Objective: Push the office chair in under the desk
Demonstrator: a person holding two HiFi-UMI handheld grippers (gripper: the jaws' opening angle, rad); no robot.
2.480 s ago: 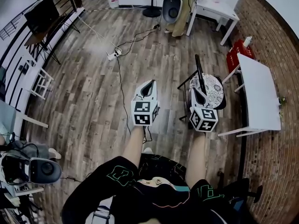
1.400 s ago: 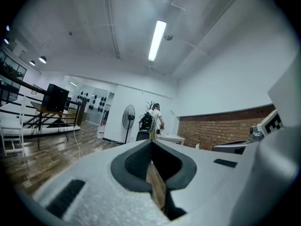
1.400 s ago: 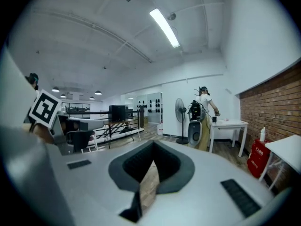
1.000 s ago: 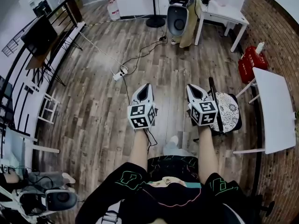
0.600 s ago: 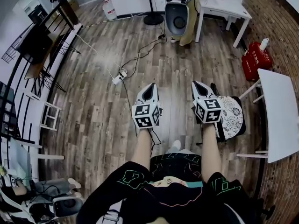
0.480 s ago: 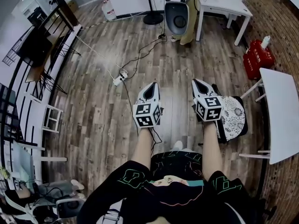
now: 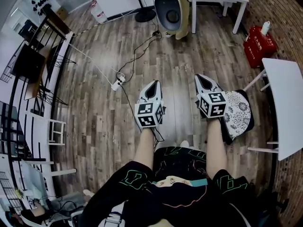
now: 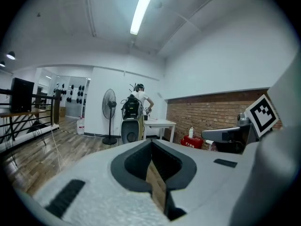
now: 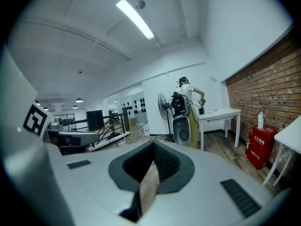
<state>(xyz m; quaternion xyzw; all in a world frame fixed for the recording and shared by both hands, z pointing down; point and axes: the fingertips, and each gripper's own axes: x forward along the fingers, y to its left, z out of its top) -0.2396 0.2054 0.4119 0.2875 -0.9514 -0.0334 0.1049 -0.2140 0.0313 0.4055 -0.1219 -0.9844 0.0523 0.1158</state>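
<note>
The chair (image 7: 238, 113) sits just right of your right gripper (image 7: 202, 80), between it and the desk (image 7: 287, 109). From the head view you cannot tell whether the gripper touches it. Neither gripper view shows it, since both look ahead across the room.

Expect it to be fairly light and to slide easily on the wood floor (image 7: 94, 112), and also to turn if you push off centre. The patterned cushion (image 7: 235, 109) looks soft and would give or shift under a push. Press instead on the dark stiff edge on the side nearest you. The base is hidden, so you cannot tell whether it has wheels. Aim the seat between the desk's legs (image 7: 258, 150), as a corner could catch on one.

Your right gripper's jaws are pressed together with nothing in them. The left gripper (image 7: 152, 86) is the same, closed and empty, and hangs well left of the chair. Closed jaws will do as a blunt pusher, so no grasp is needed.

A cable (image 7: 127, 96) and a power strip (image 7: 117, 83) lie on the floor ahead and left of the left gripper, clear of the push line.

Far ahead and to the right stands a red box (image 7: 259, 43) with white print too small to read, and a bottle (image 7: 265, 27) on it. The only other marks are the black square markers (image 7: 149, 114) on the gripper cubes. No brand can be read.
</note>
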